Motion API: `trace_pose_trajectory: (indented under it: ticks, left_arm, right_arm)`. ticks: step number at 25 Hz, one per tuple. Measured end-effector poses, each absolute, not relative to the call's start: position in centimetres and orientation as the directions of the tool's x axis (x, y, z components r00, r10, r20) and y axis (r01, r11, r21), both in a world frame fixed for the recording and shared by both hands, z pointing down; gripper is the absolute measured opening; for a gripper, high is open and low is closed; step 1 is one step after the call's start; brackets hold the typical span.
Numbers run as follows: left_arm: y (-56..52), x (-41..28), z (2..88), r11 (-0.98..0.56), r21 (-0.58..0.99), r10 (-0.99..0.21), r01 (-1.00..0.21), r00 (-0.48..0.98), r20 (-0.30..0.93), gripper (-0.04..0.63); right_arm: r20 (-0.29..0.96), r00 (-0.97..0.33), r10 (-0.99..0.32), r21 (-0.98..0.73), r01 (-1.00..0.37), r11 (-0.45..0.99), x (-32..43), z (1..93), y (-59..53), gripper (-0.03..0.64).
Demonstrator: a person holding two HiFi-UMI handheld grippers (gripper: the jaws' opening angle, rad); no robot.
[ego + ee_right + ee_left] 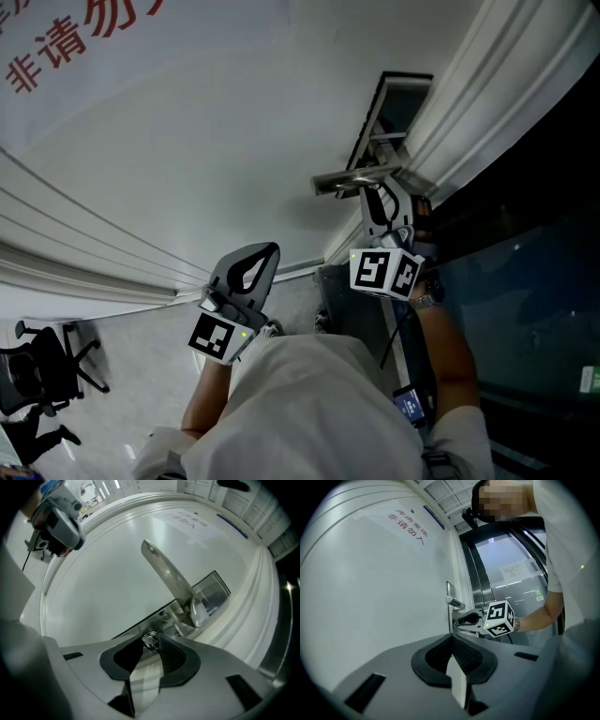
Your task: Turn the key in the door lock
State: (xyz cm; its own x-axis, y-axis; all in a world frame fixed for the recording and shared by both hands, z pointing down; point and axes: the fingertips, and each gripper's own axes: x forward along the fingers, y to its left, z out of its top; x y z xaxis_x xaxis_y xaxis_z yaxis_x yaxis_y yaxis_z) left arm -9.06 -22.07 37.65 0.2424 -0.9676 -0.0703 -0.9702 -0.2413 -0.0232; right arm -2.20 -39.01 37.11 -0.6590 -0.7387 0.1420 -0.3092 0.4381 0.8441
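Note:
The white door (187, 141) carries a silver lever handle (356, 178) on a metal lock plate (213, 590). Just below the handle (168, 576) a small silver key (151, 640) sticks out of the lock. My right gripper (384, 202) points at the lock, and its jaw tips pinch the key's head (150, 645). My left gripper (267, 251) hangs in front of the door, left of the lock, touching nothing. Its jaws are shut with nothing between them (452, 641). The left gripper view also shows the right gripper (464, 619) at the lock under the handle (454, 603).
Red Chinese lettering (75, 37) is printed on the door. A moulded white door frame (487, 84) runs beside the lock, with dark glass (525, 281) past it. A black office chair (42, 366) stands at the lower left.

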Motion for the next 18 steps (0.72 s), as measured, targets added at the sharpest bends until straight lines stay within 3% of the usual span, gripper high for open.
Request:
trace_pose_trajectory:
  ticks: [7, 14, 17, 18]
  left_arm:
    - [-21.96, -9.79, 37.70, -0.225, -0.016, -0.971, -0.974, 0.225, -0.073, 0.004]
    - [-21.91, -9.83, 37.76, -0.229, -0.010, -0.970, -0.973, 0.229, -0.075, 0.004]
    - [-21.86, -9.91, 37.82, -0.228, -0.010, -0.971, -0.974, 0.228, -0.073, 0.003]
    - [-21.84, -9.95, 37.82, -0.228, -0.011, -0.971, -0.974, 0.228, -0.073, 0.003]
  right_arm:
    - [0.152, -0.696, -0.702, 0.552, -0.529, 0.644, -2.15, 36.35, -39.35, 0.103]
    - [0.164, -0.716, -0.679, 0.397, -0.582, 0.710, -2.03, 36.28, -39.48, 0.103]
    - [0.172, -0.763, -0.623, 0.140, -0.607, 0.782, -1.71, 36.47, -39.86, 0.096]
    - [0.166, -0.784, -0.598, 0.008, -0.605, 0.796, -1.56, 36.60, -40.02, 0.015]
